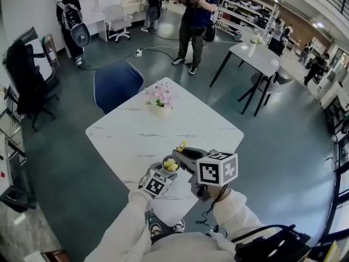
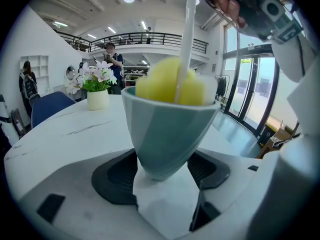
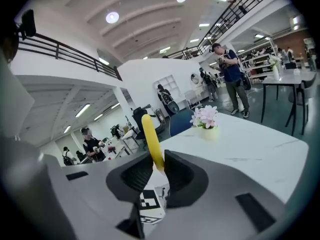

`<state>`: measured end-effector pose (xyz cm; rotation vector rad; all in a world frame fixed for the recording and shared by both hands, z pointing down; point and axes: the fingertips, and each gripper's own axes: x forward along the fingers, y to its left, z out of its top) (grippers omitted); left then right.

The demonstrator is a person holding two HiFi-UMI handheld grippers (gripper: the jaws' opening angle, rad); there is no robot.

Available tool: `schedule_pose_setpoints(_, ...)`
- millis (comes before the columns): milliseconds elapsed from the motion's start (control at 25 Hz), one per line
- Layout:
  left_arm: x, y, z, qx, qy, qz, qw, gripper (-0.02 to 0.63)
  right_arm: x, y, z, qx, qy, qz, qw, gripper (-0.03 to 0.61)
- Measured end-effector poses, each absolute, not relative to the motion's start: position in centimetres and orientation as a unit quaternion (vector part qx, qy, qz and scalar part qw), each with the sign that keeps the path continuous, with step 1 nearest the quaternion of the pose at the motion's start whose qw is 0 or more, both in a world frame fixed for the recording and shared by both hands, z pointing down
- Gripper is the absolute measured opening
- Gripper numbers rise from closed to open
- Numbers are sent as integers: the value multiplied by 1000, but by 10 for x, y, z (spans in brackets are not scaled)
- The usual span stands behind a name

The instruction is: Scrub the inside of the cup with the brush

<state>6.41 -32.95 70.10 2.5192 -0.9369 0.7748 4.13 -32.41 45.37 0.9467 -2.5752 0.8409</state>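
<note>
— Teal cup [image 2: 167, 134], where is it, who has it?
— Lower centre of the head view, near the close edge of the white marble surface [image 1: 136, 130]. The left hand-held gripper [image 2: 162, 169] is clamped on its narrow base, one jaw on each side. Can't tell if the base touches the surface.
— Brush?
— The brush [image 3: 151, 141] is pinched by its yellow handle in the right hand-held gripper [image 3: 155, 171], jaws narrow on it. Its yellow sponge head [image 2: 170, 86] sits in the cup mouth, and the white stem rises to the top of the left gripper view.
— So the step is scrubbing. How to do it well?
— My read: the head looks only at rim level, so push it down to reach the bottom, then twist and sweep round the wall. The stem stands near upright, which is good; tilting it hard would lever the cup.
— Risk?
— The grip is low on a tapered base, so the cup could tip or slip if the brush drags sideways. Firm hold with the left, moderate pressure from the right. A flower pot [image 1: 161, 109] stands at centre frame, well apart, so no clash.
</note>
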Motion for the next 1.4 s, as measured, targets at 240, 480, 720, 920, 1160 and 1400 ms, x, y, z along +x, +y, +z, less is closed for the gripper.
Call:
schedule_pose_setpoints(240, 64, -327, 702, 886, -329, 278, 175, 307, 30, -317, 506, 319, -883, 289, 186, 133)
schedule_pose_setpoints(480, 62, -327, 700, 884, -330, 281, 175, 307, 50, -326, 492, 367, -877, 202, 234, 106)
schedule_pose_setpoints(720, 61, -327, 701, 886, -332, 278, 169, 307, 42, -321, 453, 360, -897, 124, 224, 106)
schedule_pose_setpoints(920, 59, -323, 699, 885, -332, 278, 170, 307, 30, -314, 419, 356, -909, 55, 209, 106)
schedule_pose_setpoints(1160, 60, -324, 700, 884, -336, 278, 168, 307, 39, -328, 454, 376, -892, 50, 246, 120)
schedule_pose_setpoints(1400, 58, -320, 701, 883, -335, 279, 172, 307, 37, -325, 501, 377, -880, 77, 278, 123)
